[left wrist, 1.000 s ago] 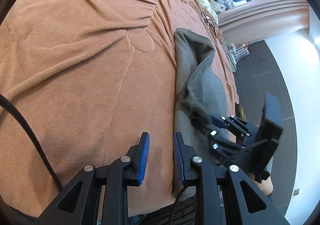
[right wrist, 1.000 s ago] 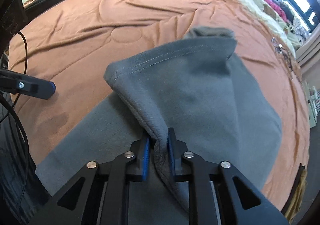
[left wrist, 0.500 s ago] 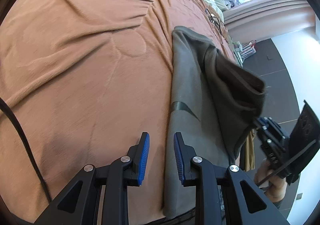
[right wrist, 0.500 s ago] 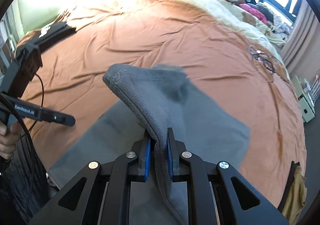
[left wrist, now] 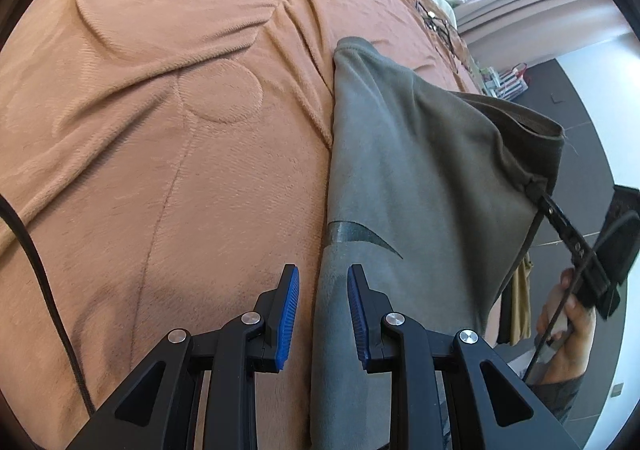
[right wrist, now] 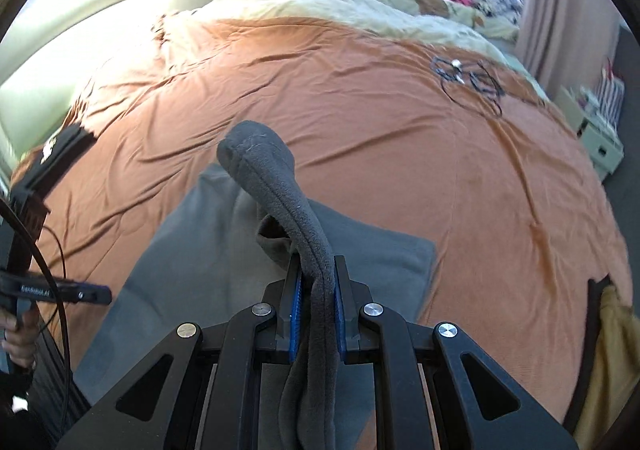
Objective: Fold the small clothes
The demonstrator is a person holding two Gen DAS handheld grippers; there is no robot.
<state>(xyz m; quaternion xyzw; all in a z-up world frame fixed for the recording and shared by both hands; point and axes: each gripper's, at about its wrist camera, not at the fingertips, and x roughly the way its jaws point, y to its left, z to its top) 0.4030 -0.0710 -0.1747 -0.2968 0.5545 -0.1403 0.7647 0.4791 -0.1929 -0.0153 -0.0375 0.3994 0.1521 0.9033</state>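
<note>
Left to right. At 6 o'clock in the left wrist view, our left tool (left wrist: 319,308) stands part open and empty, straddling the near edge of the grey garment (left wrist: 404,185), which lies on the orange bedspread (left wrist: 160,153). At 6 o'clock in the right wrist view, our right tool (right wrist: 317,290) is clamped on a raised fold of it. We should keep that clamp firm, carry the fold across level, and lower it edge to edge.
</note>
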